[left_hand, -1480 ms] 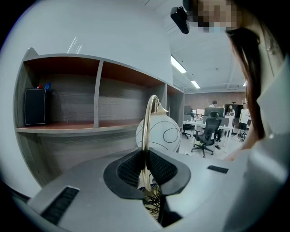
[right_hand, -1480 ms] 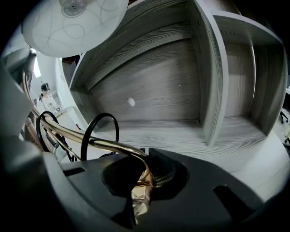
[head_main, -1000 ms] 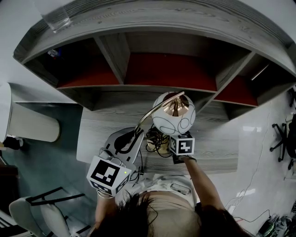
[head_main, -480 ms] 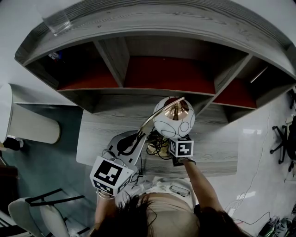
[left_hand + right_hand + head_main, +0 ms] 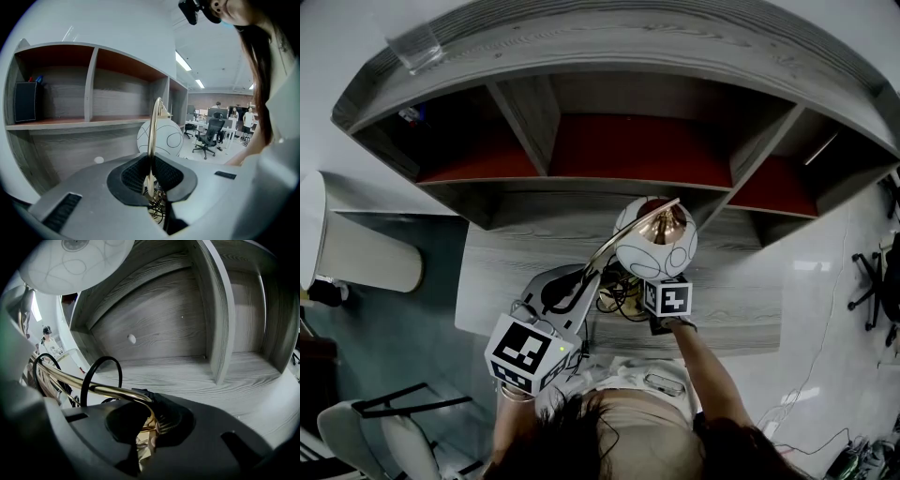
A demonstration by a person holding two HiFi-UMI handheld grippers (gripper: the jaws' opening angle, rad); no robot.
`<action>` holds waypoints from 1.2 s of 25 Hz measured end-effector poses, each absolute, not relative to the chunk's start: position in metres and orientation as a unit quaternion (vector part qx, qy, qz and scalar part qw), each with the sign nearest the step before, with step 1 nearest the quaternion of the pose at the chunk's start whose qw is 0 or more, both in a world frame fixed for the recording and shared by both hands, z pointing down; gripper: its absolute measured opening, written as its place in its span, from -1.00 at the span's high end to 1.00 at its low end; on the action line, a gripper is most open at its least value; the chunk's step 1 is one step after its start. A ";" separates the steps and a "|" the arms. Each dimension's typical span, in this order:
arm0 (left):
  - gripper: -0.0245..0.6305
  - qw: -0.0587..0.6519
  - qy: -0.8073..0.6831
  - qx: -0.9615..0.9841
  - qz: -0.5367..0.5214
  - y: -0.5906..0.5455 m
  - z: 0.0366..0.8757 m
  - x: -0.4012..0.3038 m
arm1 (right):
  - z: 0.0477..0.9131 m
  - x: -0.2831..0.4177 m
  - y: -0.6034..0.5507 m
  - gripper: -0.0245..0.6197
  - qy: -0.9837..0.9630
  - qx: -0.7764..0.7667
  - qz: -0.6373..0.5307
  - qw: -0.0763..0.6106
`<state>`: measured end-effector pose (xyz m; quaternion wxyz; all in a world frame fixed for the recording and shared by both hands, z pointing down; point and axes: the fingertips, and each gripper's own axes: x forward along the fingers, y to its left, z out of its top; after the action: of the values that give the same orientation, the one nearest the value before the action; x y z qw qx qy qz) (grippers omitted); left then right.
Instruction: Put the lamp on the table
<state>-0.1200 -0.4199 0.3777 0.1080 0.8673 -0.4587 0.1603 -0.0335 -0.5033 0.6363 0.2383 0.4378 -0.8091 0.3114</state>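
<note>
As both grippers grip it, lamp (image 5: 656,239): over the table (image 5: 516,258), shade barely shifted since a second ago.
Left gripper (image 5: 150,174): jaws clamped on brass stem (image 5: 151,136).
Right gripper (image 5: 149,420): jaws clamped on stem's lower bend.

Left gripper (image 5: 151,174): jaws closed on the lamp stem (image 5: 151,133), which stands upright between them. Right gripper (image 5: 149,420): jaws closed on a curved part of the same stem. Head view: both grippers sit near each other, side by side; right forearm (image 5: 705,361) reaches forward, left forearm (image 5: 508,417) is tucked close to the body
</note>
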 end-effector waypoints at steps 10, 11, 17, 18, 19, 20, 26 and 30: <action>0.80 0.107 -0.454 0.868 0.167 -0.412 0.380 -0.116 | 0.650 -0.033 -0.492 0.80 -0.806 0.428 0.329 0.244; 0.80 0.107 -0.455 0.868 0.168 -0.412 0.381 -0.117 | 0.646 -0.035 -0.493 0.80 -0.809 0.428 0.324 0.239; 0.80 0.111 -0.456 0.866 0.170 -0.405 0.384 -0.119 | 0.653 -0.036 -0.491 0.80 -0.814 0.425 0.319 0.237; 0.80 0.111 -0.457 0.866 0.171 -0.404 0.385 -0.119 | 0.649 -0.037 -0.491 0.80 -0.816 0.426 0.315 0.233; 0.80 0.111 -0.458 0.865 0.171 -0.404 0.385 -0.120 | 0.648 -0.037 -0.492 0.80 -0.816 0.427 0.312 0.232; 0.80 0.111 -0.458 0.865 0.172 -0.403 0.386 -0.120 | 0.646 -0.037 -0.492 0.80 -0.816 0.429 0.311 0.232; 0.80 0.115 -0.460 0.864 0.166 -0.400 0.387 -0.123 | 0.648 -0.037 -0.492 0.80 -0.818 0.429 0.307 0.229; 0.80 0.117 -0.457 0.867 0.160 -0.401 0.387 -0.123 | 0.650 -0.034 -0.492 0.80 -0.814 0.435 0.308 0.231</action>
<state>-0.1229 -0.4010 0.3869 0.1174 0.8669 -0.4571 0.1604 -0.0340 -0.4921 0.6502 0.2314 0.4351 -0.8138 0.3080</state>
